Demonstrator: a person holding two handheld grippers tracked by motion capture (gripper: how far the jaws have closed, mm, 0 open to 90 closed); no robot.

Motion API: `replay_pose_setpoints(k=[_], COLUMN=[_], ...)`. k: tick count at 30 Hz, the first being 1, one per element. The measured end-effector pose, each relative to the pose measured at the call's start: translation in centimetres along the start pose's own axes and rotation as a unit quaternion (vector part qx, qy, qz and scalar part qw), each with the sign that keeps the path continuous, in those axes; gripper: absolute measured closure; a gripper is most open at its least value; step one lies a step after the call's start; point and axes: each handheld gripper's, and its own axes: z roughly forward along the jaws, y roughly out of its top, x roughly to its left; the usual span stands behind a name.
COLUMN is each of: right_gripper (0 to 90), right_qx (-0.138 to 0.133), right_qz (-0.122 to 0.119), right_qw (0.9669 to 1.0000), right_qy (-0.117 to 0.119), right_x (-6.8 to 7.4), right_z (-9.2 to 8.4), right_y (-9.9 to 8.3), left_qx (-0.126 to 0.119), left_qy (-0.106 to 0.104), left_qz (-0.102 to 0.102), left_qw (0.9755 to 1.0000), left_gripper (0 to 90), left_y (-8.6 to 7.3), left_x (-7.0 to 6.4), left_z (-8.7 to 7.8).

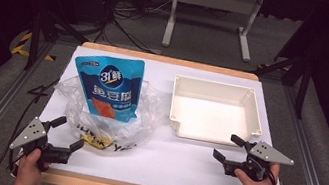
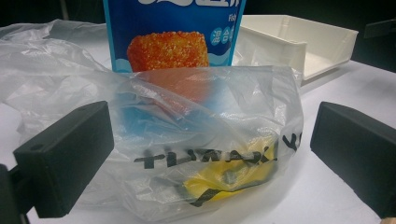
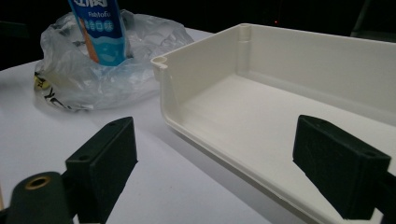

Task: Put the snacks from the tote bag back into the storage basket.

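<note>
The left gripper sat at the near left of the table with its jaws spread wide and nothing between them, just short of the clear plastic bag. The right gripper was equally wide and empty, just in front of the white tray's low near side.

The blue fish-tofu pouch stood with its lower part inside the bag and its top sticking out. The bag was thin and crumpled, so a pinch on the film alone would likely have dragged the whole bundle or toppled the pouch rather than freeing it. A one-handed pull on the pouch could have lifted the bag along with it, since nothing pinned the film down. The tray was empty and probably light; a nudge from the right jaws might have shoved it away.

The left gripper view showed black lettering on the bag and something yellow low inside it, possibly printing or a second item; the film blurred it too much to say. The high view gave the overall layout, with bag and tray side by side and apart.
</note>
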Motion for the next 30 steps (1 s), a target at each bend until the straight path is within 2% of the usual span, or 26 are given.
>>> replay_pose_setpoints(k=[1, 9, 12, 17, 23, 30], right_gripper=[14.5, 14.3, 14.2, 14.2, 12.9, 11.7], right_qx=[0.002, -0.004, -0.001, 0.001, 0.003, 0.009], right_qz=[-0.006, -0.014, -0.014, -0.016, -0.022, -0.029], right_qw=[1.0, 0.9999, 0.9999, 0.9997, 0.9995, 0.999], right_qy=[0.001, 0.01, 0.006, 0.02, 0.021, 0.032], right_x=[0.1, 0.8, 0.9, 1.1, 1.2, 1.2], right_z=[-0.2, -0.9, -0.9, -0.6, -0.6, -0.5], right_y=[0.3, 1.9, 2.4, 3.7, 5.0, 6.5], left_qx=[0.0, 0.006, 0.003, 0.003, 0.005, 0.008], left_qy=[0.0, 0.0, 0.0, 0.002, 0.001, -0.001], left_qz=[0.0, 0.001, 0.0, 0.0, 0.001, 0.002], left_qw=[1.0, 1.0, 1.0, 1.0, 1.0, 1.0], left_gripper=[0.2, 0.2, 0.2, 0.2, 0.2, 0.2], left_y=[0.0, 0.1, 0.0, 0.0, 0.0, 0.0], left_x=[0.0, 0.0, -0.1, 0.0, 0.0, -0.2], left_z=[0.0, 0.2, 0.4, 0.4, 0.5, 0.6])
